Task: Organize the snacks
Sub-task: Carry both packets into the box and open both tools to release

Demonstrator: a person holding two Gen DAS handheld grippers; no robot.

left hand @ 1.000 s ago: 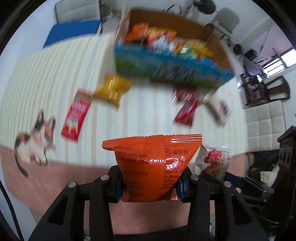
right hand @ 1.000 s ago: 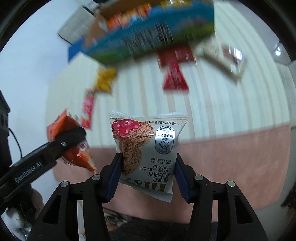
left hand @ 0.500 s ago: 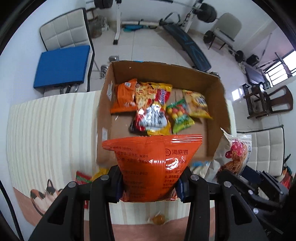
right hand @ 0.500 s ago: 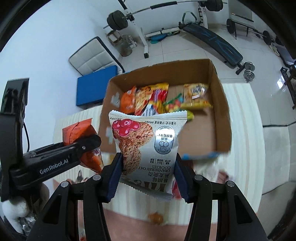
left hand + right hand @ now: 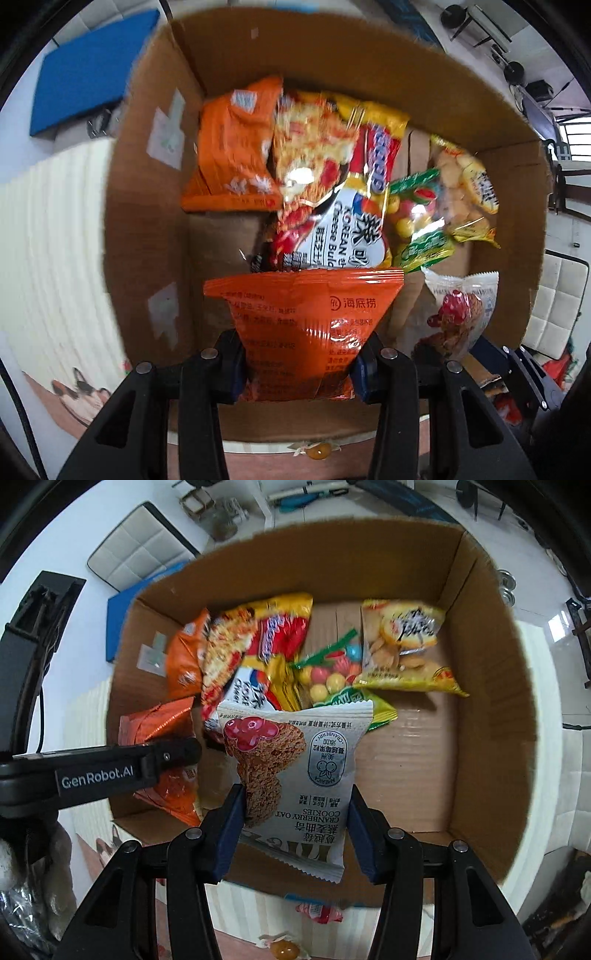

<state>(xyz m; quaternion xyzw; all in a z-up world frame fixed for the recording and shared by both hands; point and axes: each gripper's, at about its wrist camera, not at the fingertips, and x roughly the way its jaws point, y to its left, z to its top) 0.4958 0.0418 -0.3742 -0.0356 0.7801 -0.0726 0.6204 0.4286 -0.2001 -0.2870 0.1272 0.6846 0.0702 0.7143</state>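
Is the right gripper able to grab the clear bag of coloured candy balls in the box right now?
Probably not: the right gripper is already shut on the white cranberry oat cookie packet, though the clear bag of coloured candy balls lies uncovered ahead.

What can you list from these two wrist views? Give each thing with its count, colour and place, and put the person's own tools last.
cardboard box: 1, brown, open, below both grippers
orange packet: 1, orange, held over the box
cranberry oat cookie packet: 1, white, held over the box
orange bag: 1, orange, inside box, left
noodle packs: at least 2, yellow-red and white, box middle
candy bag: 1, green with coloured balls, box middle
biscuit bag: 1, yellow, box right
wrapped sweet: 1, amber, on table before box
left gripper: fingers shut on orange packet
right gripper: fingers shut on cookie packet
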